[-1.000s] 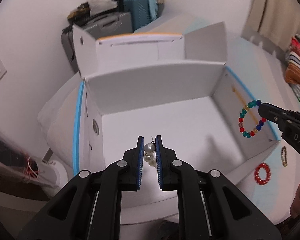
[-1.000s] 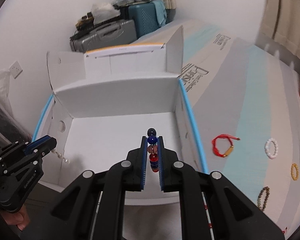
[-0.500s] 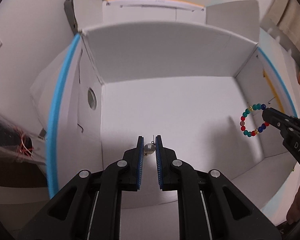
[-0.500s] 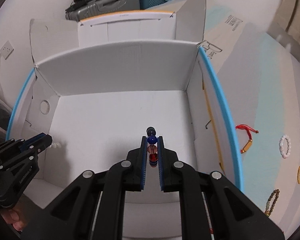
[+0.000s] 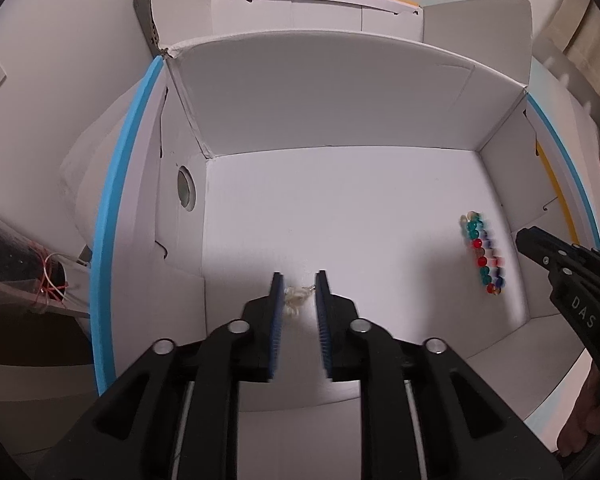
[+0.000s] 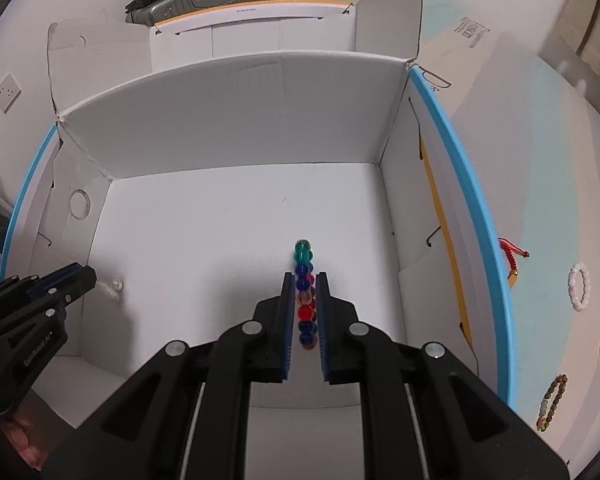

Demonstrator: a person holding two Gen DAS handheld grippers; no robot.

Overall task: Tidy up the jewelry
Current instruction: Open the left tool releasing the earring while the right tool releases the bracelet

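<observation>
Inside the white box (image 5: 340,220), we are spreading our left hand-held gripper (image 5: 298,280), releasing the pearl earring (image 5: 296,298); our right hand-held gripper (image 6: 303,280) is pinching the beaded bracelet (image 6: 305,280).

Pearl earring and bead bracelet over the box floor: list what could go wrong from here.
1. The left gripper's jaws have just been opening with the pearl earring between them; its hook could catch a pad and ride back out.
2. The right gripper is shut on the bead bracelet; lifting before release would carry it out of the box.
3. The earring is pale against the white box, so it is easy to lose.
</observation>
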